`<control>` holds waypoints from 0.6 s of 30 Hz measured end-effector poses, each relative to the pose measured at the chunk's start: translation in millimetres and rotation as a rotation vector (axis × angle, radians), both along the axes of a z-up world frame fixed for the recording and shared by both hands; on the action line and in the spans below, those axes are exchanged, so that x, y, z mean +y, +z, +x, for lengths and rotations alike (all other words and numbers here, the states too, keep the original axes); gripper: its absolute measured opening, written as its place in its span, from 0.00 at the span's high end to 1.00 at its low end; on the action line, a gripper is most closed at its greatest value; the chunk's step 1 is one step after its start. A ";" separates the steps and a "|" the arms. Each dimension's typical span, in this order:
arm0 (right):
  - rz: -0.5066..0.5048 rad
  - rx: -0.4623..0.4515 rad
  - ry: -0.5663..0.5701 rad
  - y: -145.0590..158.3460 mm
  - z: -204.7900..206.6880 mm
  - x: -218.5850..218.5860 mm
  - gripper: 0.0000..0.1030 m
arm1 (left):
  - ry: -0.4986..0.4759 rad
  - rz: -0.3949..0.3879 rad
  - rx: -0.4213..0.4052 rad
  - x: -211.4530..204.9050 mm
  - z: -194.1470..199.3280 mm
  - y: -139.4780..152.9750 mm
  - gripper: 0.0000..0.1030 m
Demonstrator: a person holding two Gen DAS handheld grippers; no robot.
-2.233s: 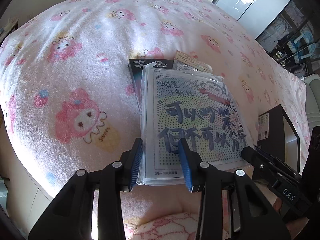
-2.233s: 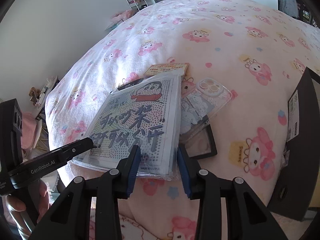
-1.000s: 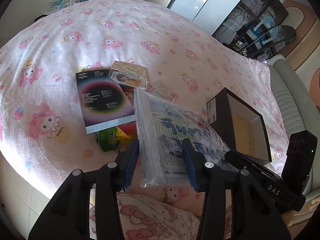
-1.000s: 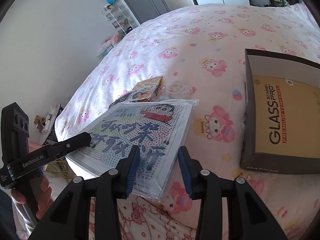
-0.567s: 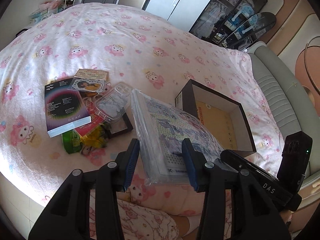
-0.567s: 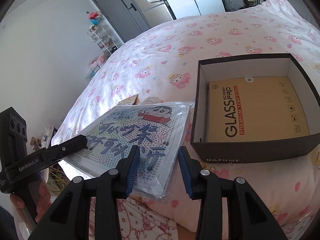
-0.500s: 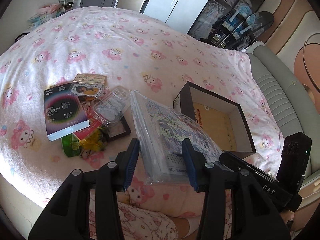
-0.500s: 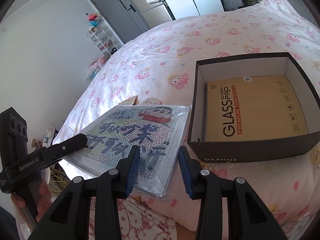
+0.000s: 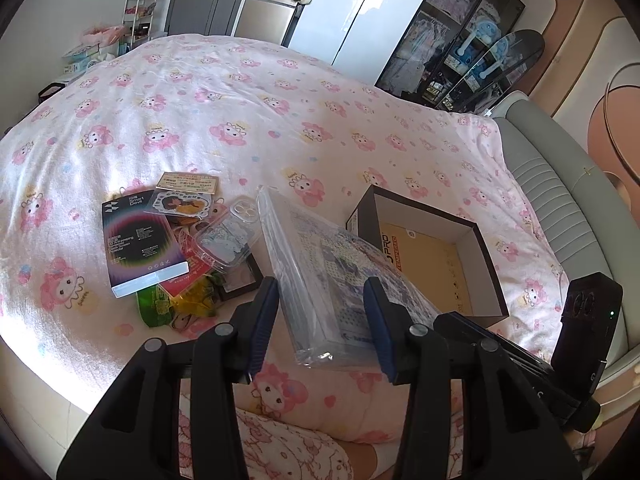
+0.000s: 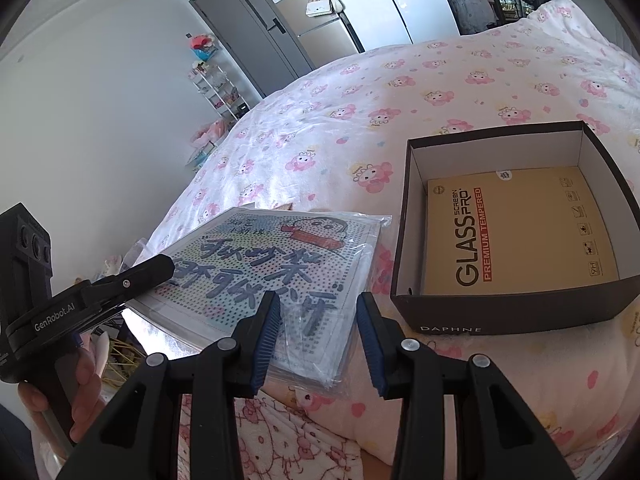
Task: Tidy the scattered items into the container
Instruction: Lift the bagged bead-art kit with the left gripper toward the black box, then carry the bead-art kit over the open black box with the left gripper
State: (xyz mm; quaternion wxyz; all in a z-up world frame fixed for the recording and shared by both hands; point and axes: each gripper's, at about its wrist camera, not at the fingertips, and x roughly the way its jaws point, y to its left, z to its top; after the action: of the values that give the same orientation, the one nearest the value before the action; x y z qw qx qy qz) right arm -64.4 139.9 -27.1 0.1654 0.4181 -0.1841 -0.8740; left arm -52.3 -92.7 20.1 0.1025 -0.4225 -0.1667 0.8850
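1. Left gripper (image 9: pixel 320 304): I read the blue pads as part-closed on the near end of the plastic-wrapped picture kit (image 9: pixel 328 272). The kit stands tilted on edge between them in the lower centre of the left wrist view. The right pad lies on its printed face. Contact at the left pad is hard to confirm.

2. Right gripper (image 10: pixel 318 312): its pads are also part-closed, with the near edge of the same kit between them, lower centre of the right wrist view. In that view the tip of the other gripper lies on the kit's left edge, and a person's hand (image 10: pixel 84 372) holds its handle at the lower left.

3. The kit is clear of the pink printed bedcover (image 9: pixel 240 120), carried by both grippers. Its far right corner is just beside the left wall of the dark open box (image 10: pixel 500 312), not over it.

4. The box sits on the bedcover at centre right of both views. A tan screen-protector carton (image 10: pixel 516 232) lies flat on its floor.

5. Items on the cover, left of centre in the left wrist view:
- a black flat carton (image 9: pixel 140 244)
- a clear phone case (image 9: pixel 228 236)
- printed cards (image 9: pixel 188 184)
- a green wrapper (image 9: pixel 154 308)
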 end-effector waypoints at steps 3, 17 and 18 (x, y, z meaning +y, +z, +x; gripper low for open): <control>-0.006 0.006 -0.010 4.3 0.7 3.9 0.65 | -0.011 0.001 0.015 5.1 1.0 6.5 0.57; 0.013 0.045 -0.100 22.3 1.3 51.3 0.65 | -0.125 0.021 0.046 55.6 -24.4 18.9 0.56; 0.018 0.047 -0.110 23.3 1.5 56.0 0.65 | -0.136 0.023 0.045 60.4 -26.1 18.5 0.56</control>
State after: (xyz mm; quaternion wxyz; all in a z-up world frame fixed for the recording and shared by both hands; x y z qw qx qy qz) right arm -62.9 195.9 -3.8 0.1176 0.3884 -0.1948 -0.8930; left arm -78.4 -32.3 38.6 0.1707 -0.4115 -0.1454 0.8834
